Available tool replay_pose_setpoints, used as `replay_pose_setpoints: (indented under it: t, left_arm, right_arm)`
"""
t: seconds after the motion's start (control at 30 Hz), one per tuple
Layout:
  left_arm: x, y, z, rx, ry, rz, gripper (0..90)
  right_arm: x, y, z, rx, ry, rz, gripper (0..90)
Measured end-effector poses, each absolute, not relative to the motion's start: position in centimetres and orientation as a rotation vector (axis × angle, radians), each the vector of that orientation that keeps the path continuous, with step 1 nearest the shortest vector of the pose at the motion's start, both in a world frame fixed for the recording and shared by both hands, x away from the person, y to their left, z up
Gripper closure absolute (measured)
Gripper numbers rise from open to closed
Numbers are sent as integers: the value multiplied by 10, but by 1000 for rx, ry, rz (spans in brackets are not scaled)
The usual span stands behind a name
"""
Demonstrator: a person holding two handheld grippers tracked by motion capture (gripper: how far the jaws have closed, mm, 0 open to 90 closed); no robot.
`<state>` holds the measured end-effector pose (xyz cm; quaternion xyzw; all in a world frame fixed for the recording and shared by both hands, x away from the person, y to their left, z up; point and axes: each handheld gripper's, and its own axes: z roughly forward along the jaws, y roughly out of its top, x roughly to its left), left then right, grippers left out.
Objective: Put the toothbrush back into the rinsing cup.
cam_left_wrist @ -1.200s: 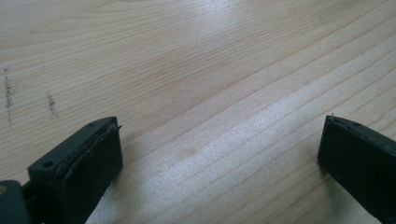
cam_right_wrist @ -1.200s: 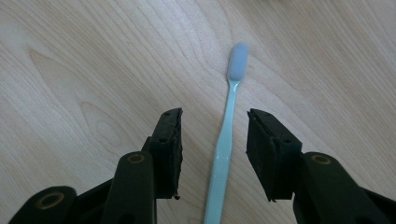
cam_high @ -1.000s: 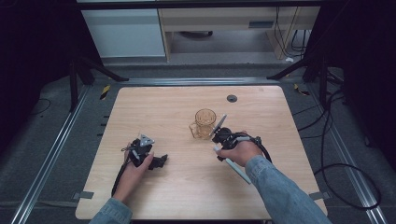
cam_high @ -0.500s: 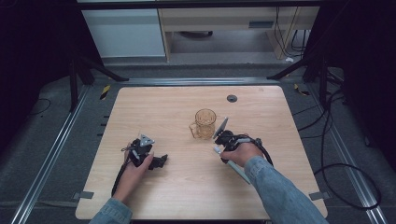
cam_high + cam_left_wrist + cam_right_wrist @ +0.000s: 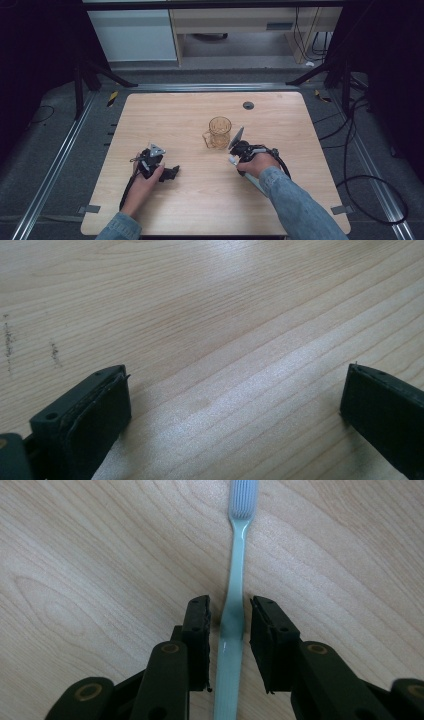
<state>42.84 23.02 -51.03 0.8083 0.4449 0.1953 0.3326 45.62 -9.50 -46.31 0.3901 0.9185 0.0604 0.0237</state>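
The toothbrush (image 5: 235, 580) lies flat on the counter (image 5: 300, 195), just right of the amber mug (image 5: 219, 132) near the middle. The right gripper (image 5: 229, 630) straddles its pale handle; its jaws have just been closing, narrow gaps remaining on both sides. The left gripper (image 5: 170, 173) rests on the counter's near left, jaws spread wide over bare wood.

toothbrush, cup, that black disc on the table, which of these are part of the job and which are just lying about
Part of the job:
- toothbrush, lying flat between the right gripper jaws, which have just been closing and do not yet press it
- amber cup, upright beside that gripper

Just lying about:
- black disc near the table's far edge
- left gripper, open over bare wood
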Motion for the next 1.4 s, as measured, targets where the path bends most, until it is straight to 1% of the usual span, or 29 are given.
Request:
replay_pose_setpoints:
  t: [0.87, 0.97, 1.17, 1.4]
  left_arm:
    - [428, 230, -510, 2111, 1162, 510, 0]
    - [428, 230, -510, 2112, 1162, 510, 0]
    - [428, 230, -510, 2111, 1162, 511, 0]
    - [428, 230, -510, 2112, 1162, 511, 0]
  right_arm:
    - [461, -93, -466, 1283, 2861, 152, 731]
    - [462, -95, -468, 1253, 2861, 151, 737]
    - [463, -93, -466, 1307, 2860, 124, 764]
    - [466, -93, -466, 1290, 2872, 114, 790]
